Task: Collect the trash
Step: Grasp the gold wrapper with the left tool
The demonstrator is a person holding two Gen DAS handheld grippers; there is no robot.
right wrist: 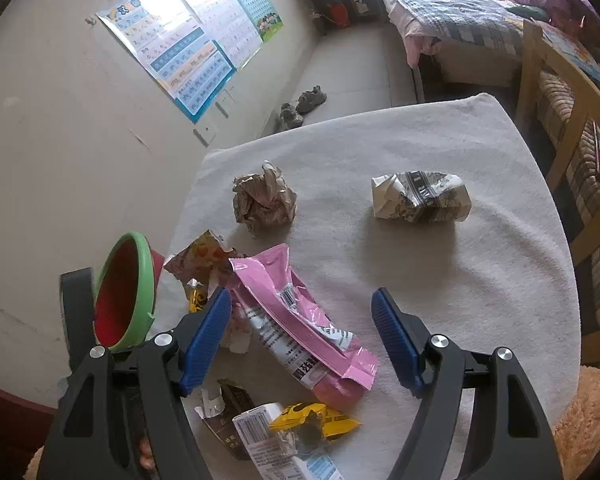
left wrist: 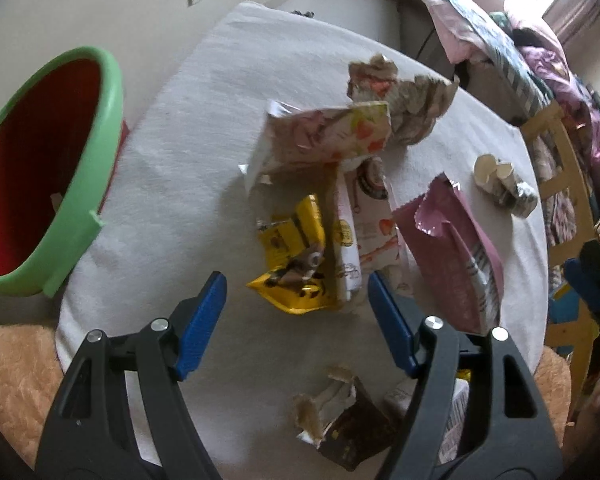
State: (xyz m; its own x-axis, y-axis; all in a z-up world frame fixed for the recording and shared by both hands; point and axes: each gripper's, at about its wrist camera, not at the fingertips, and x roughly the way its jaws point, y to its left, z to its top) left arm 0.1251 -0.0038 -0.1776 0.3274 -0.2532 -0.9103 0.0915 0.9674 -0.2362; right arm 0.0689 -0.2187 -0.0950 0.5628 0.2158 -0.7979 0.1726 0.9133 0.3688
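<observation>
Wrappers lie on a table under a white cloth (left wrist: pixel 204 128). My left gripper (left wrist: pixel 296 300) is open and empty, just short of a yellow wrapper (left wrist: pixel 296 256) and a strawberry-print bag (left wrist: pixel 328 136). A pink bag (left wrist: pixel 452 248) lies to its right. A green-rimmed red bin (left wrist: pixel 48 168) stands at the table's left edge. My right gripper (right wrist: pixel 302 324) is open and empty over the pink bag (right wrist: pixel 300 320). A crumpled brown paper (right wrist: pixel 264 200) and a crumpled printed paper (right wrist: pixel 420 198) lie farther off. The bin (right wrist: pixel 126 292) shows at the left.
A torn brown wrapper (left wrist: pixel 340 420) and a small carton (right wrist: pixel 260 432) lie near the front edge. A second yellow wrapper (right wrist: pixel 316 420) is beside the carton. Wooden chairs (right wrist: pixel 560 92) and a bed (right wrist: pixel 460 12) stand to the right. A wall with posters (right wrist: pixel 188 36) is on the left.
</observation>
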